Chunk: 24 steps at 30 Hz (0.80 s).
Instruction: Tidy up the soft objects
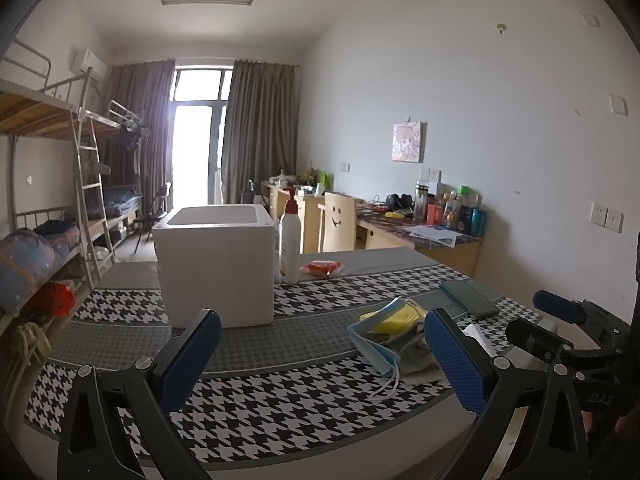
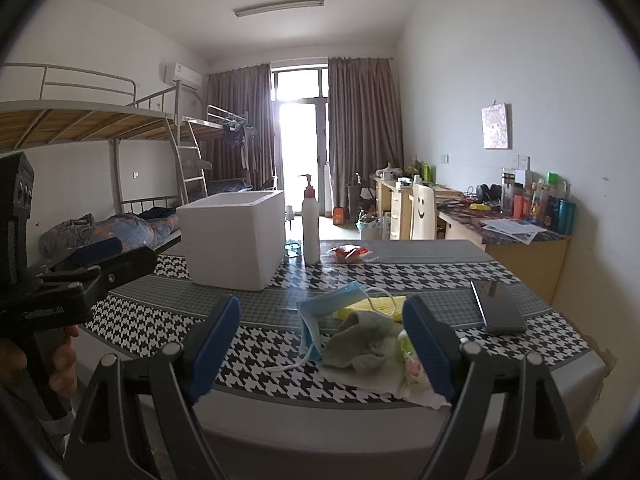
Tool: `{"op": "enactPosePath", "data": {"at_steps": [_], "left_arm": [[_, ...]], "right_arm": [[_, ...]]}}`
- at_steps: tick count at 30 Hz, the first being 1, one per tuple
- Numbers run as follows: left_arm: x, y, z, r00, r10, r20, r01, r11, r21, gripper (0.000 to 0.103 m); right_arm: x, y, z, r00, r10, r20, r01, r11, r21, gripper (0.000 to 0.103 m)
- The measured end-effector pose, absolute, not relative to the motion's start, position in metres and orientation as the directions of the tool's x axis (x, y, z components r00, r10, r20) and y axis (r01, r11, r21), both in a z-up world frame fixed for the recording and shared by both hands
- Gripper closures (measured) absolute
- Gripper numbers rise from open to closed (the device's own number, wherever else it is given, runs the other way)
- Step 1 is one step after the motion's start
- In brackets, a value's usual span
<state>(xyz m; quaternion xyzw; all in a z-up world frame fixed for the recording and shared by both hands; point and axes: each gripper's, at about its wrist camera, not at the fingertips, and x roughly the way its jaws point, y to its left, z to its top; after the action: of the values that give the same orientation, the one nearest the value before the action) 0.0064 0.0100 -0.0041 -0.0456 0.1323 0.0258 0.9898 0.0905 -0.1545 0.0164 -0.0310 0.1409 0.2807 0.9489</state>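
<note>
A table (image 2: 440,268) under a black-and-white houndstooth cloth stands in a dormitory room with bunk beds (image 2: 120,120), brown curtains (image 2: 360,128) and a cluttered desk (image 2: 520,236). The soft objects (a blue face mask (image 2: 316,308), a yellow cloth (image 2: 380,305), a grey-green rag (image 2: 360,340)) lie piled near the front edge, right of the white foam box (image 2: 236,236); a pump bottle (image 2: 310,224) and a phone (image 2: 498,308) sit nearby. No label is legible. The left gripper (image 1: 320,352) and right gripper (image 2: 320,344) both gape wide, holding nothing. The right finger hides part of the pile.
</note>
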Motion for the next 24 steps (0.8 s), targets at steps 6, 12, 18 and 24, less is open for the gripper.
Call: {"op": "enactPosePath", "data": {"at_steps": [6, 12, 18, 24], "left_arm": [[0.01, 0.009, -0.007, 0.96, 0.029, -0.278, -0.053, 0.995, -0.079, 0.001], [0.014, 0.006, -0.006, 0.958, 0.019, -0.286, -0.04, 0.997, -0.067, 0.001], [0.024, 0.006, -0.007, 0.952, 0.006, -0.305, -0.03, 0.997, -0.074, 0.001], [0.038, 0.006, -0.008, 0.946, -0.004, -0.323, -0.021, 0.997, -0.076, 0.001]], "right_arm": [[0.091, -0.155, 0.015, 0.804, 0.522, -0.285, -0.539, 0.842, 0.023, 0.017], [0.093, -0.155, 0.015, 0.804, 0.521, -0.288, -0.537, 0.843, 0.027, 0.017], [0.101, -0.154, 0.013, 0.804, 0.514, -0.301, -0.53, 0.847, 0.031, 0.017], [0.111, -0.153, 0.011, 0.803, 0.502, -0.322, -0.519, 0.854, 0.039, 0.017]]}}
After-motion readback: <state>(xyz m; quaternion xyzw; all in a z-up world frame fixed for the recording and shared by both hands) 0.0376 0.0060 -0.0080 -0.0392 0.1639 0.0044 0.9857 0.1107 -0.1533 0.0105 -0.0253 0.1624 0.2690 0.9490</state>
